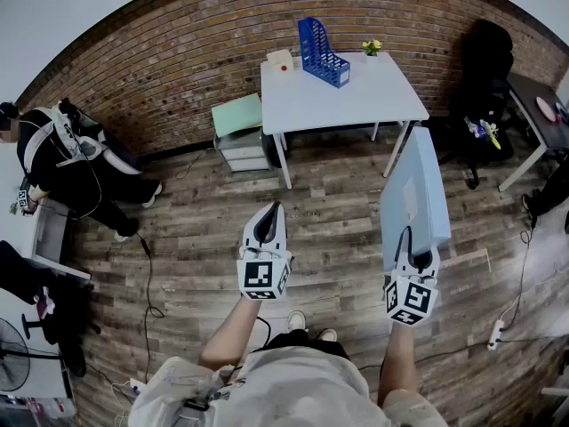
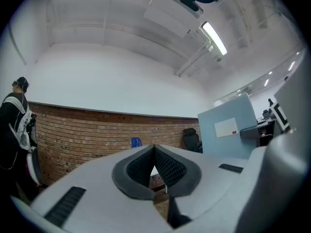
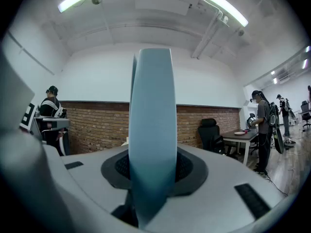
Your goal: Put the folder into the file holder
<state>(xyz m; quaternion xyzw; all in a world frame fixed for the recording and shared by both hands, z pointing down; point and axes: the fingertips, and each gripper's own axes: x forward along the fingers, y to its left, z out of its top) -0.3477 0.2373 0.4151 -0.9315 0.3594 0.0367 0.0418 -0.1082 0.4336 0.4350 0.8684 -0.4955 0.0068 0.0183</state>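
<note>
A light blue folder stands on edge in the air above the wooden floor, clamped at its near end by my right gripper. In the right gripper view the folder fills the middle, pinched between both pads. My left gripper is to its left, shut with nothing in it; its dark pads meet at the tips. The blue file holder stands at the back of the white table, far ahead of both grippers. In the left gripper view the folder shows at the right.
On the table are a small white box and a little plant. A low drawer unit with a green top stands left of the table. A person sits at far left; an office chair and a desk are at right. Cables cross the floor.
</note>
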